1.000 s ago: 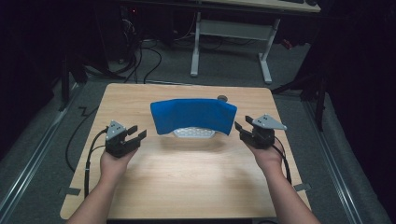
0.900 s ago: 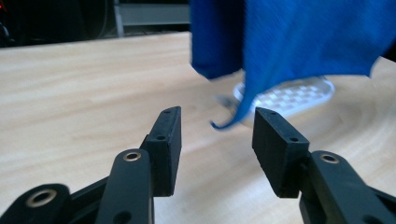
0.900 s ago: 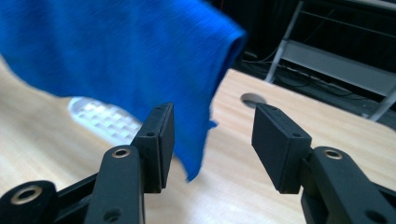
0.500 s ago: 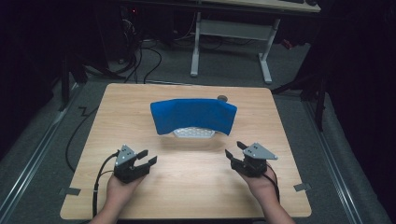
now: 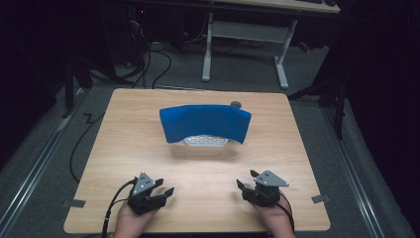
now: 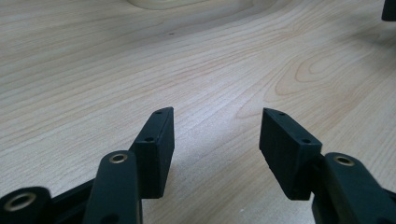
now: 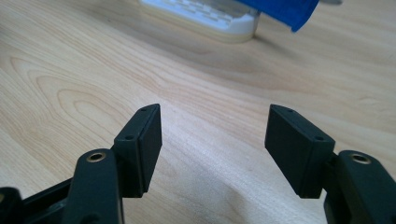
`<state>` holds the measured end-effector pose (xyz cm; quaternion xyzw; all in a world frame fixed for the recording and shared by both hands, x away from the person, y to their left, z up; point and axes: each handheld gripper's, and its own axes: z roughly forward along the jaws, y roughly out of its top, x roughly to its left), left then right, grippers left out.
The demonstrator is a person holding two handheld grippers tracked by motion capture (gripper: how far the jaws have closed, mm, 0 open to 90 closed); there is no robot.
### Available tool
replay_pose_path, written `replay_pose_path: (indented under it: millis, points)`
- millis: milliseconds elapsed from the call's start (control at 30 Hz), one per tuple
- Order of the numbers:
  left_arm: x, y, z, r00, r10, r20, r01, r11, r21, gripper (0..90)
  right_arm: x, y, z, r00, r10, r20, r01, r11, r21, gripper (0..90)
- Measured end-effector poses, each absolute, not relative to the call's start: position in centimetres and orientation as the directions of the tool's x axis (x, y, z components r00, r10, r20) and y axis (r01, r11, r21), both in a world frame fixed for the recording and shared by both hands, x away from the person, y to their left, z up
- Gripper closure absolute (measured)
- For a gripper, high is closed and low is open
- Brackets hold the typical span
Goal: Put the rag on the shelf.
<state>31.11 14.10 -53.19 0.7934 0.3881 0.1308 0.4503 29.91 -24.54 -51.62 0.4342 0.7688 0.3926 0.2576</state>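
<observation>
Two claws — left claw (image 5: 159, 189), right claw (image 5: 247, 181) — both just spread apart, empty; one blue cloth (image 5: 205, 122).

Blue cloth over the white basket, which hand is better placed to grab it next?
Neither clearly: left gripper and right gripper sit open near the table's front edge, about equally far from the blue cloth. Probably both, one corner each.

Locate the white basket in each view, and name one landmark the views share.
High view: white basket at table centre, under the blue cloth.
Left gripper view: a pale rim at the top edge, likely the basket.
Right gripper view: top centre, under the cloth.
Shared landmark: the wood table.
</observation>
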Motion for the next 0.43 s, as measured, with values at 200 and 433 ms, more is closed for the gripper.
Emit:
replay_pose_path:
  millis: [200, 433]
  points:
    - [31.37, 14.01, -53.35, 0.669, 0.732, -0.13, 0.497, -0.309, 0.811, 45.3, 30.0, -24.52, -51.95, -0.502, 0.862, -0.065, 0.465, 0.333, 0.82, 36.9]
    - [31.5, 14.07, -53.34, 0.671, 0.729, -0.131, 0.494, -0.308, 0.813, 45.1, 29.98, -24.94, -52.13, -0.491, 0.87, -0.05, 0.484, 0.32, 0.815, 37.1]
